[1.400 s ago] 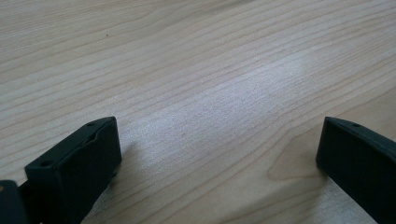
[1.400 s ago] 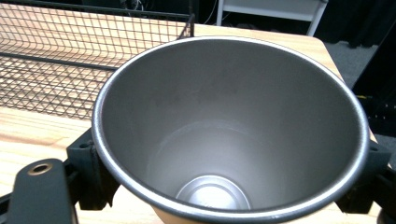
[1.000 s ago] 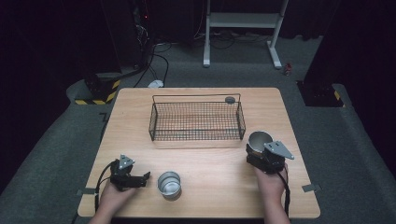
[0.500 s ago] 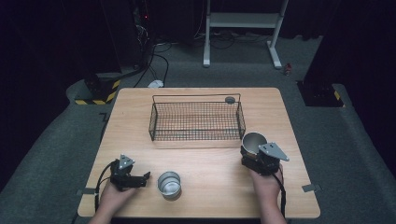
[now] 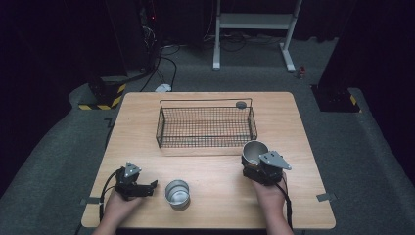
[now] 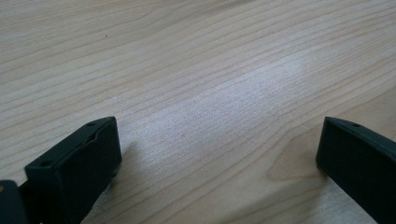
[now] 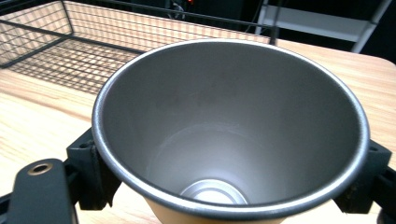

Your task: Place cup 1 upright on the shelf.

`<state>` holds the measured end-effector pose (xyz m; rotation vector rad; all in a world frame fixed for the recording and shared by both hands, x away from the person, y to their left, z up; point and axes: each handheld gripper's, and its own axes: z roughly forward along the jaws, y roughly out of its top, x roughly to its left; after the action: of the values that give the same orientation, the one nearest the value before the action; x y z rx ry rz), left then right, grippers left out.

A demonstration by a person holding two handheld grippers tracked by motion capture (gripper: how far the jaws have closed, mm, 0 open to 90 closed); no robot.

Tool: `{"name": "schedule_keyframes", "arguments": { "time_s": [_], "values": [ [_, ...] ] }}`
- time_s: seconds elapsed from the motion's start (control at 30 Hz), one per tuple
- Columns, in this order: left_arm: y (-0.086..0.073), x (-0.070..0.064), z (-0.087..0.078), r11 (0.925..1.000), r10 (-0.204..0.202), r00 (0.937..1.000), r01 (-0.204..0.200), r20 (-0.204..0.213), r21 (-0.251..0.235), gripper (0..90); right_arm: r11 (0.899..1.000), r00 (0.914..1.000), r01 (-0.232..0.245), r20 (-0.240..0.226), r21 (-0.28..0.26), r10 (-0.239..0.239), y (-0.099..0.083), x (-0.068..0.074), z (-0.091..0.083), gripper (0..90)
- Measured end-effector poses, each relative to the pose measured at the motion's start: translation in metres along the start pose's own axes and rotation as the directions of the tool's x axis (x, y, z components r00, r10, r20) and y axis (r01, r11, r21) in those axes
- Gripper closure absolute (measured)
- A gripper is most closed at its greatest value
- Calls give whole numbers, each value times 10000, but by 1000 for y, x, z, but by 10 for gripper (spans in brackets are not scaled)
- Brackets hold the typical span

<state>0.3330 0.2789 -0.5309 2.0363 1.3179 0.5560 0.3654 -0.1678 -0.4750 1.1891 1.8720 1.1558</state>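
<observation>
Steel shines from the cup (image 7: 233,126) that the right gripper (image 5: 259,166) grasps: in the right gripper view its two black jaws press against the cup's outer wall on opposite sides, just under the rim, and the cup's mouth faces the camera so the round bottom shows deep inside. In the high view this cup (image 5: 254,152) sits at the front of the right gripper, just beside the near right corner of the wire basket (image 5: 205,126), over the wooden surface (image 5: 220,196). The right hand (image 5: 269,192) holds the gripper from behind.

The left gripper (image 5: 147,188) lies low at the near left of the surface, held by the left hand (image 5: 117,205). Its jaws stand wide apart, released, with nothing between them; the left gripper view shows bare wood grain in the gap. Its tips point toward a second steel cup (image 5: 177,193), which stands upright just beside them, apart from the jaws.

A small dark round thing (image 5: 241,104) rests at the basket's far right corner; what it is cannot be told.
</observation>
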Motion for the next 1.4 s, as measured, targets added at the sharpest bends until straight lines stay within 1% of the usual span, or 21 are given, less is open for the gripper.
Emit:
{"name": "schedule_keyframes", "arguments": {
  "time_s": [0.1, 0.17, 0.2, 0.27, 0.3, 0.37, 0.47, 0.5, 0.57, 0.67, 0.8, 1.0, 1.1, 1.27, 1.4],
  "values": [
    [0, 0, 0, 10000, 1, 10000, -1, 16, -3, 3, 9999, 9997, 111, -198, -32, -112, 2, 8, 1, 142],
    [0, 0, 0, 10000, -10, 10000, 10, 20, -5, 3, 9999, 9995, 160, -260, -48, -162, 2, 10, 1, 142],
    [0, 0, 0, 10000, -10, 10000, 10, 20, -4, 3, 9998, 9989, 196, -429, -59, -199, 3, 16, 1, 142],
    [0, 0, 0, 10000, -9, 10000, 9, 20, -3, 3, 9998, 9987, 191, -470, -44, -193, 3, 18, 2, 142],
    [0, 0, 0, 10000, -7, 10000, 7, 20, -4, 3, 9994, 9978, 345, -567, -87, -349, 6, 22, 2, 142],
    [0, 0, 0, 10000, -10, 10000, 10, 20, -7, 3, 9992, 9974, 359, -611, -167, -368, 8, 24, 3, 142],
    [0, 0, 0, 10000, -7, 10000, 7, 17, -5, 3, 9994, 9971, 257, -709, -236, -273, 11, 26, 4, 142],
    [0, 0, 0, 10000, -8, 10000, 8, 18, -3, 3, 9990, 9965, 338, -751, -287, -358, 16, 28, 6, 142],
    [0, 0, 0, 10000, -8, 10000, 8, 19, -4, 3, 9991, 9965, 313, -771, -302, -336, 17, 28, 6, 141],
    [0, 0, 0, 10000, -10, 10000, 10, 18, -3, 3, 9994, 9961, 199, -852, -279, -223, 26, 26, 13, 142],
    [0, 0, 0, 10000, -11, 10000, 11, 19, -4, 3, 9991, 9970, 267, -723, -328, -290, 37, 23, 16, 142],
    [0, 0, 0, 10000, -10, 10000, 10, 19, -2, 3, 9982, 9975, 228, -649, -553, -263, 51, 20, 18, 142],
    [0, 0, 0, 10000, -4, 10000, 4, 30, -1, 3, 9976, 9978, 149, -628, -678, -192, 57, 19, 18, 142],
    [0, 0, 0, 10000, 0, 10000, 0, 44, 2, 3, 9969, 9981, 179, -570, -763, -223, 64, 18, 20, 142],
    [0, 0, 0, 10000, 20, 10000, -20, 51, 14, 3, 9962, 9986, 153, -499, -855, -196, 74, 17, 24, 142]
  ]
}}
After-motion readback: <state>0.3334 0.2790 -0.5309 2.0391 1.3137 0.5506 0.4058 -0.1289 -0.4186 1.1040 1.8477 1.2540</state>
